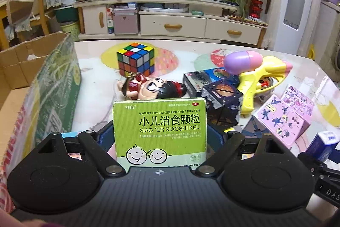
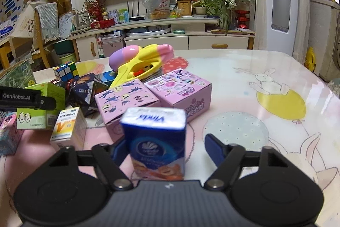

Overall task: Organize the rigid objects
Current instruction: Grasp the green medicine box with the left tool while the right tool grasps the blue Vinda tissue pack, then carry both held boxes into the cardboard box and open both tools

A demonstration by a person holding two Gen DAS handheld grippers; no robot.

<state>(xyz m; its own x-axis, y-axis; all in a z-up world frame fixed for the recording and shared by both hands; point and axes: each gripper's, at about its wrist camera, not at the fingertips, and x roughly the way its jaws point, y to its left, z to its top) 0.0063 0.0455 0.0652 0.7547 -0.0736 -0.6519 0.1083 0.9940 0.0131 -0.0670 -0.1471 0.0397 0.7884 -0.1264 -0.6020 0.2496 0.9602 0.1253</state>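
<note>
Far left, there's your cardboard box (image 1: 31, 82), open-topped, sitting at the table's (image 2: 265, 61) edge. Your left gripper (image 1: 160, 131) has the green carton (image 1: 160, 129) upright between its jaws, blue pads tight against both sides — that's a firm hold. Just beyond it lies the doll (image 1: 153, 87) on its side, and behind the doll the Rubik's cube (image 1: 136, 60). Moving right: a dark star-print cube (image 1: 222, 99) beside the green carton, a dark box (image 1: 204, 78) behind it, then the yellow water gun (image 1: 259, 78) with its purple-pink tank resting across the pile. Two pink boxes (image 2: 127, 99) (image 2: 180, 88) sit side by side, touching, right in front of the gun. Near them stands a small white-and-orange box (image 2: 69, 129).

Now your right gripper (image 2: 167, 148): the blue Vinda pack (image 2: 156, 142) stands upright between its jaws. The left pad touches it; the right pad (image 2: 213, 148) stands clear, with a gap showing. So halfway wide, nothing clamped. To its right, bare tabletop with rabbit and balloon prints.
</note>
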